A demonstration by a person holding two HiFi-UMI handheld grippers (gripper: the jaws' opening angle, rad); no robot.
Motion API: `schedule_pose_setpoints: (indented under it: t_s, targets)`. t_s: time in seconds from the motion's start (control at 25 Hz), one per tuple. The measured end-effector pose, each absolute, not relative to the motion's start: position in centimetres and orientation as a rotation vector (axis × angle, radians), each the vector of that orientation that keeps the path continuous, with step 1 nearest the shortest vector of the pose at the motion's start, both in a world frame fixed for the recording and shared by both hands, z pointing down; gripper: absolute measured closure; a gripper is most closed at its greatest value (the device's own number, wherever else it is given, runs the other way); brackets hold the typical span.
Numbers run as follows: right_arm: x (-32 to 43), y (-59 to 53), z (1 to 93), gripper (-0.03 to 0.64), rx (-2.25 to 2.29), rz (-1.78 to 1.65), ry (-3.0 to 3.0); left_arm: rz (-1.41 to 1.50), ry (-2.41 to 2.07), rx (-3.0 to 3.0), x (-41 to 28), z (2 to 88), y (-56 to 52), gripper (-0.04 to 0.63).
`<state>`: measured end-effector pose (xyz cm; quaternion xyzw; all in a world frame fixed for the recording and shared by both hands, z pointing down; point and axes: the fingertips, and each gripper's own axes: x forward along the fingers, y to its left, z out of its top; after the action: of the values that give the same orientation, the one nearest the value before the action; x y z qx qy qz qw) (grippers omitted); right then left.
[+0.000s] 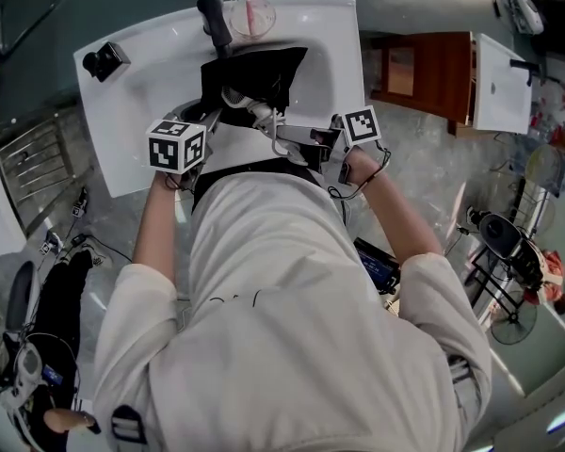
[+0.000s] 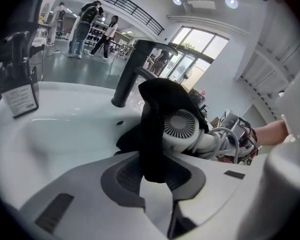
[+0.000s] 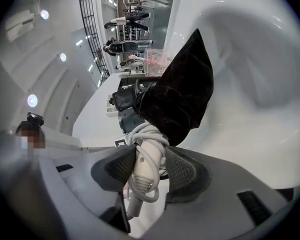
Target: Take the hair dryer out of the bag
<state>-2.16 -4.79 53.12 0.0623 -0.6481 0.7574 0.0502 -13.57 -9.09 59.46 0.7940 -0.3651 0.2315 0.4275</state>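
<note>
The person stands close against a white washbasin (image 1: 132,111), and the black bag (image 2: 152,109) lies in the bowl just in front of the dark faucet (image 1: 215,15). The hair dryer (image 2: 181,126) is about halfway out. Its white body and round grille have cleared the mouth of the bag, while the black cloth is draped over the top of it. From the right, the right tool (image 3: 150,166) is pinching the dryer's handle, with the white cord (image 3: 140,134) wound round the handle and caught between the ribbed pads too. I take it the handle was chosen because it is the firmest part to pull on. The left tool (image 2: 157,171) has a fold of the bag's cloth between its pads and seems to be nipping it. That looks meant to hold the bag back so that it doesn't slide along with the dryer. The two tools sit close together over the near rim, one on each side of the bag's mouth, which suits a pull-apart motion. A clear cup (image 1: 250,12) with a pink toothbrush in it stands behind the faucet, well out of the way. To my eye the dryer's nose is inside the bag, so the job is not yet finished.
</note>
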Motion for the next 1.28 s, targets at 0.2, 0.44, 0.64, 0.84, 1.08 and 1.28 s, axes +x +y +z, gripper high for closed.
schedule_pose_setpoints:
  t_s: [0.2,0.44,0.64,0.84,1.08,1.28]
  targets:
    - [-2.3,-4.1,52.4,0.436,0.098,2.107,-2.011,0.625,-0.891,1.969,-13.6,60.8,-9.5,0.485]
    - [-1.4,-2.7,53.2,0.436,0.064,1.871,-1.997,0.575,-0.857,1.881,-14.3,63.2,-9.0,0.483]
    - [-1.9,-1.9,53.3,0.436,-0.036,1.818,-1.994,0.645,-0.874,1.885,-15.7,63.9,-9.2,0.488]
    - [-3.3,-1.8,52.7,0.436,-0.127,1.991,-1.974,0.674,-0.915,1.868,-17.3,64.1,-9.5,0.491]
    - [-4.0,-1.7,50.4,0.436,-0.247,2.077,-2.027,0.617,-0.876,1.858,-18.6,64.0,-9.9,0.492]
    - [-3.7,-0.5,48.5,0.434,-0.401,2.153,-2.026,0.599,-0.861,1.885,-18.3,63.8,-9.8,0.495]
